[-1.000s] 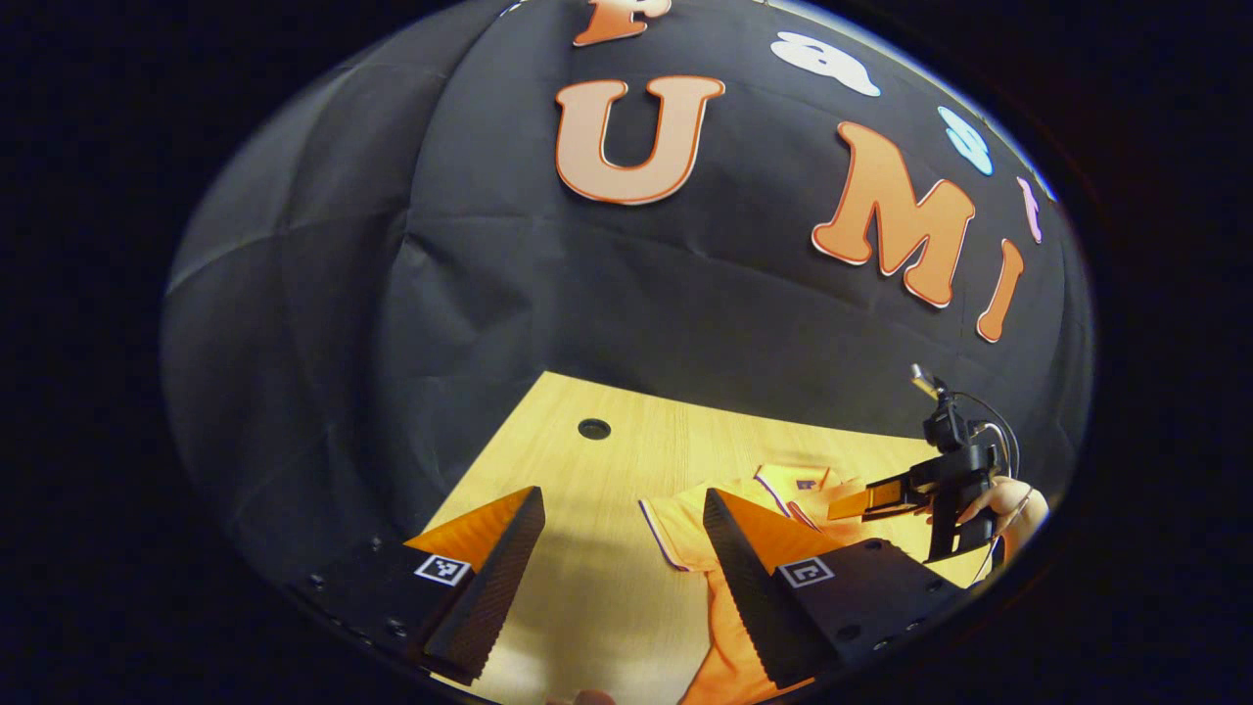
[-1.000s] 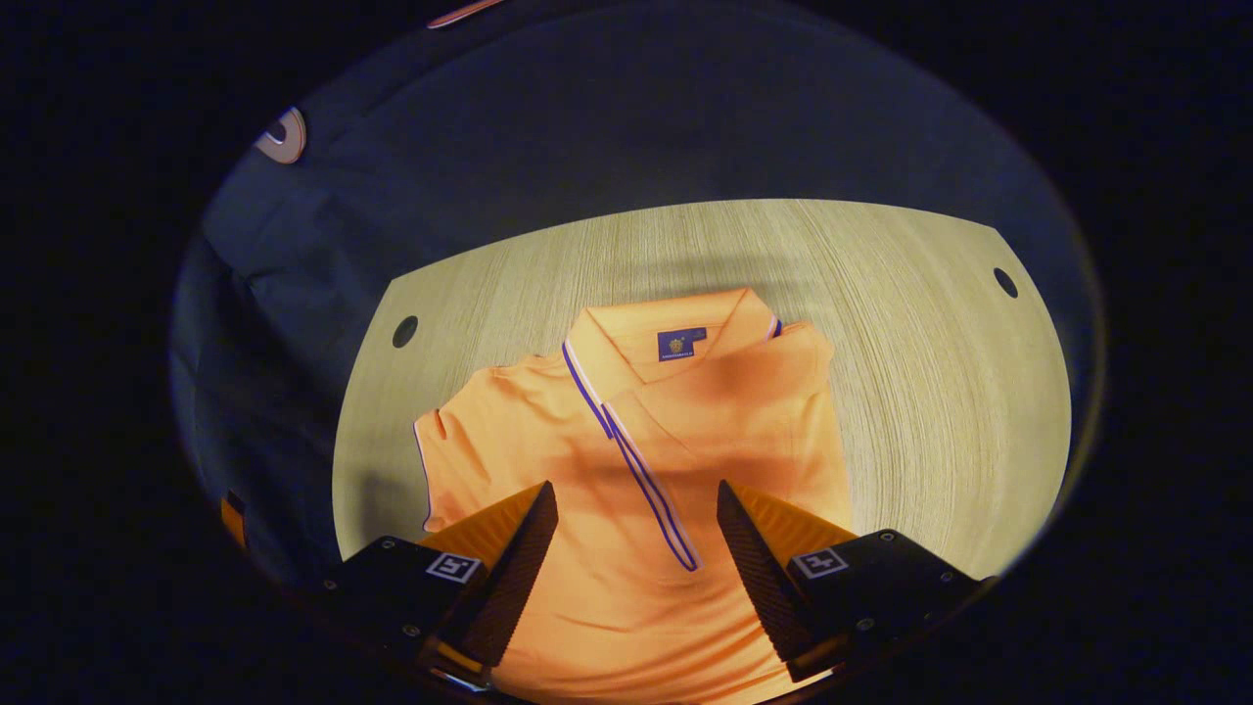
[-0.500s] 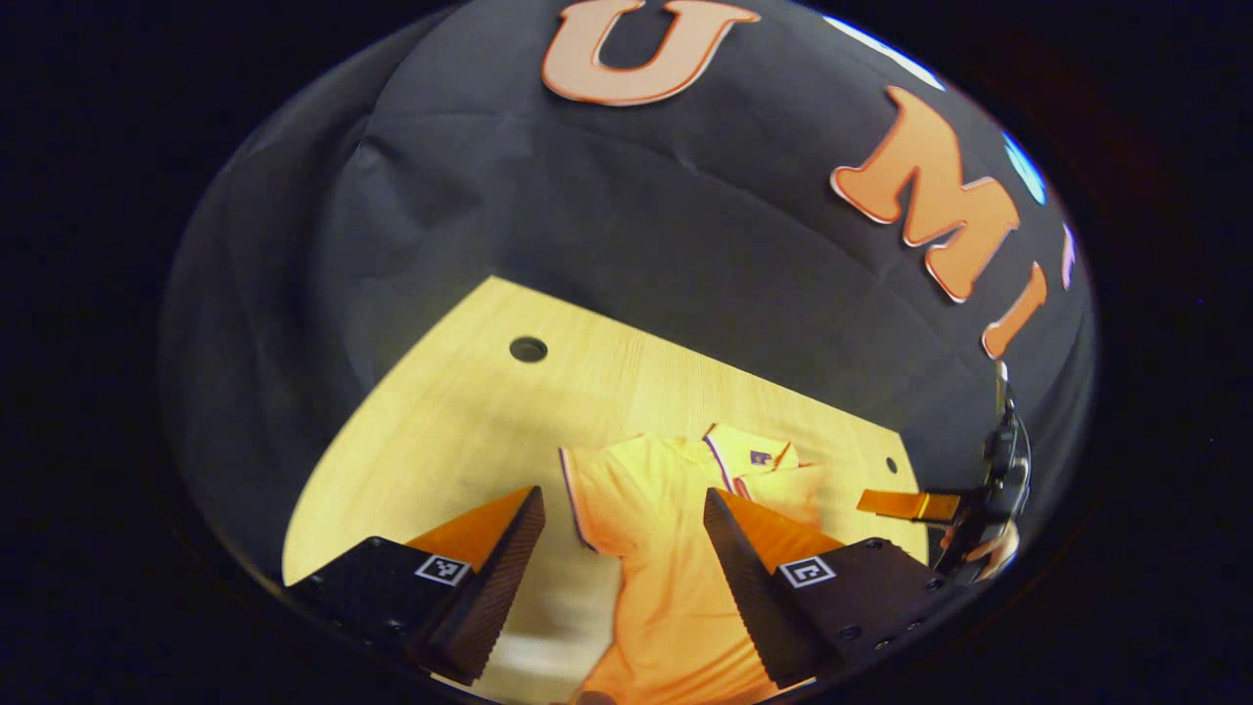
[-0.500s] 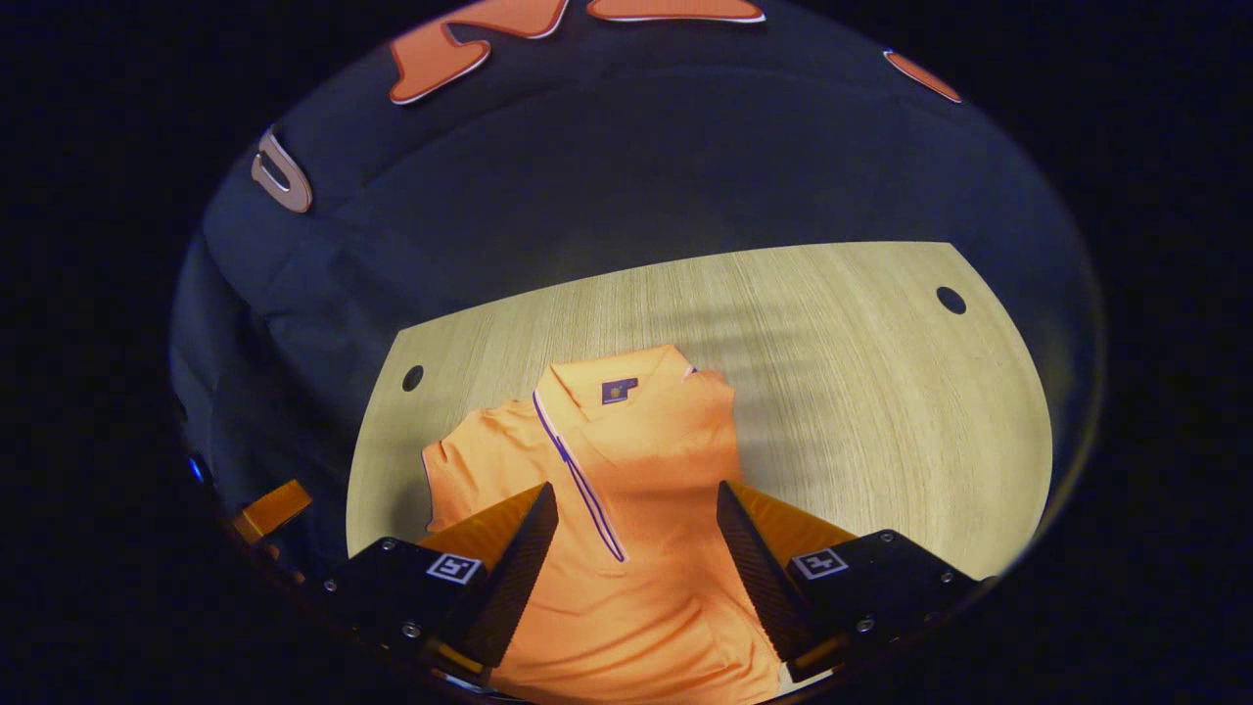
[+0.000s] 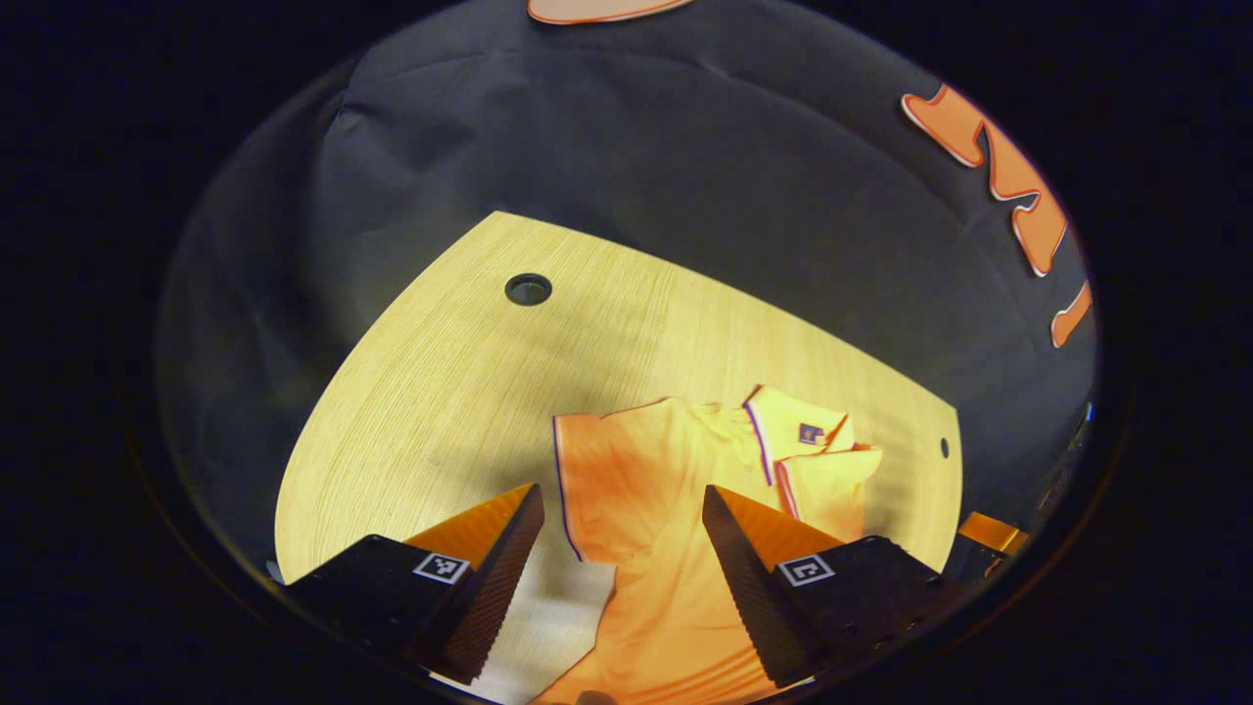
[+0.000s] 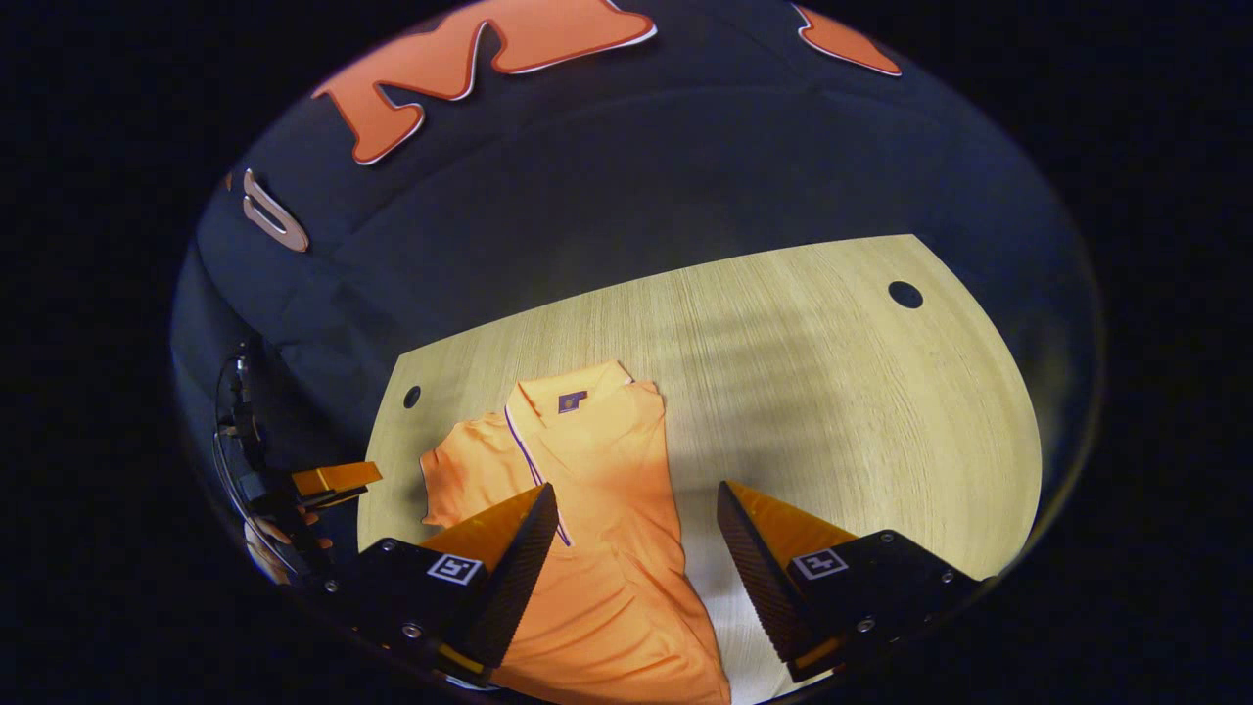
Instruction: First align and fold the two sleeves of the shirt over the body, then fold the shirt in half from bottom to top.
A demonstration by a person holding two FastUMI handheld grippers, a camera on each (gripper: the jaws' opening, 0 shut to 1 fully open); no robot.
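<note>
Right gripper view: both hand-held grippers (image 6: 636, 548) (image 5: 622, 548) wide; shirt (image 6: 597, 509) label (image 6: 572, 401) unreadable.

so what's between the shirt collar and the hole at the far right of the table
In the right gripper view, only bare wooden table lies between the shirt collar and that hole.
</note>
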